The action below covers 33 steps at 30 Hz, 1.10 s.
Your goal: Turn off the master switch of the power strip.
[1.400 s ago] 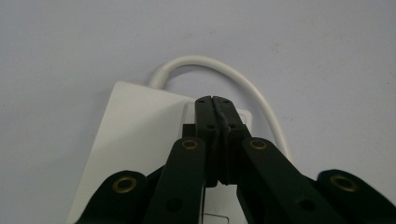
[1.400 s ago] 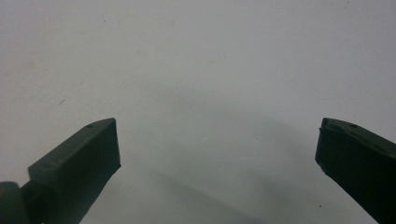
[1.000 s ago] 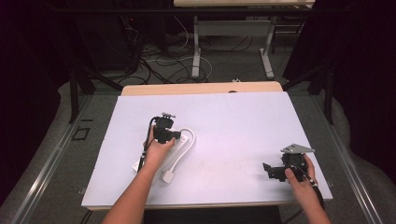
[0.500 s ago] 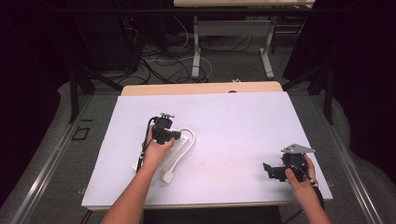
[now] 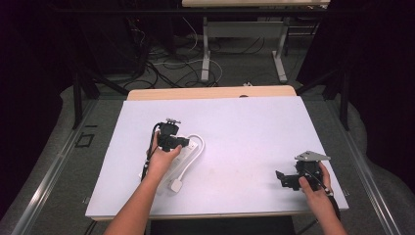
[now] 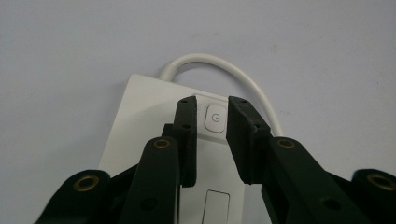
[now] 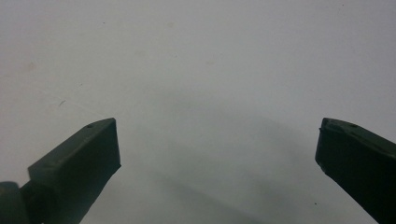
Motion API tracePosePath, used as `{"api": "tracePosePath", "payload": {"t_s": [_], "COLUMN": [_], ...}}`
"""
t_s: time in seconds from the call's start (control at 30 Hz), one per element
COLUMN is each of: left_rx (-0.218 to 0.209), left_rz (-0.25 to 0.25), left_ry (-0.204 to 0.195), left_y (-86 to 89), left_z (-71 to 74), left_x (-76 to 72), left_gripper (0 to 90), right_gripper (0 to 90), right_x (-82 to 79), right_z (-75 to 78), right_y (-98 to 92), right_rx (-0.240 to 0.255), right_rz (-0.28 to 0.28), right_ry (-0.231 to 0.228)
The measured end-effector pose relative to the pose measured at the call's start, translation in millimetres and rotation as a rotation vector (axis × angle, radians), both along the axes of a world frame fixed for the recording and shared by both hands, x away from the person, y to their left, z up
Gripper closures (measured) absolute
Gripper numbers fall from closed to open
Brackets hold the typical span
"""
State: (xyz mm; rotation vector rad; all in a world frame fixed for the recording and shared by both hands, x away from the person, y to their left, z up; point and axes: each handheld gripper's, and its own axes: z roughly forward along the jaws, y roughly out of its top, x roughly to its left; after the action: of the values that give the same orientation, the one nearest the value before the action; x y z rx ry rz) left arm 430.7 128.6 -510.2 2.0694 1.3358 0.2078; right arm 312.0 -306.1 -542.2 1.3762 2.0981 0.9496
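The left gripper is hovering over a white power strip lying left of centre on the table — its jaws, just opening, are standing narrowly apart astride the power button, gripping nothing. The right gripper is resting near the table's right edge — jaws spread wide.

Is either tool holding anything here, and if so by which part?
Nothing is held. The left tool has just been opening over the power strip, its power button between the jaws; the right tool is open, empty.
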Motion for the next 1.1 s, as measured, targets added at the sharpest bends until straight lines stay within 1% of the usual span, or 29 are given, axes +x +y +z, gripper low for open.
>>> {"api": "tracePosePath", "payload": {"t_s": [0.03, 0.07, 0.27, 0.3, 0.33, 0.37, 0.43, 0.5, 0.53, 0.57, 0.6, 0.63, 0.67, 0.73, 0.77, 0.83, 0.97, 1.0, 1.03, 1.1], "left_rx": [-0.011, -0.007, -0.017, -0.022, -0.013, -0.010, -0.006, -0.016, -0.015, -0.010, -0.016, -0.007, -0.015, 0.002, 0.003, 0.010, 0.023, 0.021, 0.026, 0.039], "left_rz": [0.009, -0.003, -0.002, 0.007, -0.006, -0.008, -0.009, 0.005, -0.006, -0.006, 0.000, -0.011, 0.002, -0.015, -0.010, -0.019, -0.021, -0.022, -0.020, -0.031], "left_ry": [0.002, -0.002, 0.002, 0.004, -0.001, -0.002, -0.002, -0.001, -0.004, -0.006, -0.010, -0.013, -0.010, -0.021, -0.026, -0.037, -0.057, -0.063, -0.068, -0.083], "left_y": [-0.3, 0.8, 1.4, 1.0, 2.1, 2.4, 2.8, 2.3, 3.1, 3.2, 2.8, 3.7, 2.8, 3.9, 3.6, 4.2, 5.1, 5.2, 5.3, 6.3], "left_z": [0.1, 0.5, 2.0, 2.1, 2.6, 2.7, 3.0, 3.3, 3.5, 4.1, 4.2, 5.0, 5.3, 6.6, 7.0, 8.3, 11.3, 11.8, 12.6, 14.1], "left_x": [-0.7, -0.4, -2.5, -3.2, -3.0, -3.3, -4.1, -5.7, -5.8, -6.5, -7.3, -7.6, -8.8, -9.4, -10.5, -11.8, -14.9, -15.6, -16.6, -18.0], "left_gripper": [71.5, 70.8, 65.1, 64.6, 64.0, 63.0, 60.9, 60.3, 59.7, 59.3, 58.8, 57.7, 57.4, 55.6, 54.3, 52.9, 49.5, 48.2, 47.2, 44.7], "right_gripper": [0.0, 0.0, 0.0, 0.0, 0.0, 0.0, 0.0, 0.0, 0.0, 0.0, 0.0, 0.0, 0.0, 0.0, 0.0, 0.0, 0.0, 0.0, 0.0, 0.0], "right_x": [0.1, 0.1, -0.1, -0.1, -0.1, -0.2, -0.1, -0.2, -0.2, -0.2, -0.1, -0.2, -0.2, -0.3, -0.3, -0.2, -0.4, -0.3, -0.4, -0.3], "right_z": [-0.1, -0.1, 0.3, 0.3, 0.3, 0.4, 0.4, 0.6, 0.6, 0.6, 0.6, 0.6, 0.7, 0.8, 0.8, 0.7, 1.2, 1.1, 1.1, 1.0], "right_y": [-0.1, -0.1, 0.0, 0.0, -0.1, 0.3, -0.4, -0.4, -0.4, -0.4, -0.3, -0.4, -0.4, -0.3, -0.3, -0.4, -0.3, -0.6, -0.4, -0.4], "right_rx": [0.001, 0.002, 0.002, 0.003, 0.003, 0.007, 0.002, 0.004, 0.003, 0.002, 0.002, 0.002, 0.004, 0.003, 0.003, 0.003, 0.006, 0.004, 0.006, 0.005], "right_rz": [0.002, 0.000, 0.001, 0.000, 0.000, -0.006, 0.001, 0.000, -0.001, 0.000, 0.000, 0.000, 0.000, -0.001, -0.001, -0.001, -0.004, -0.002, -0.004, -0.002], "right_ry": [0.001, 0.002, 0.001, 0.001, 0.001, 0.004, 0.001, 0.002, 0.001, 0.001, 0.001, 0.001, 0.002, 0.001, 0.001, 0.001, 0.000, -0.002, 0.000, -0.001]}}
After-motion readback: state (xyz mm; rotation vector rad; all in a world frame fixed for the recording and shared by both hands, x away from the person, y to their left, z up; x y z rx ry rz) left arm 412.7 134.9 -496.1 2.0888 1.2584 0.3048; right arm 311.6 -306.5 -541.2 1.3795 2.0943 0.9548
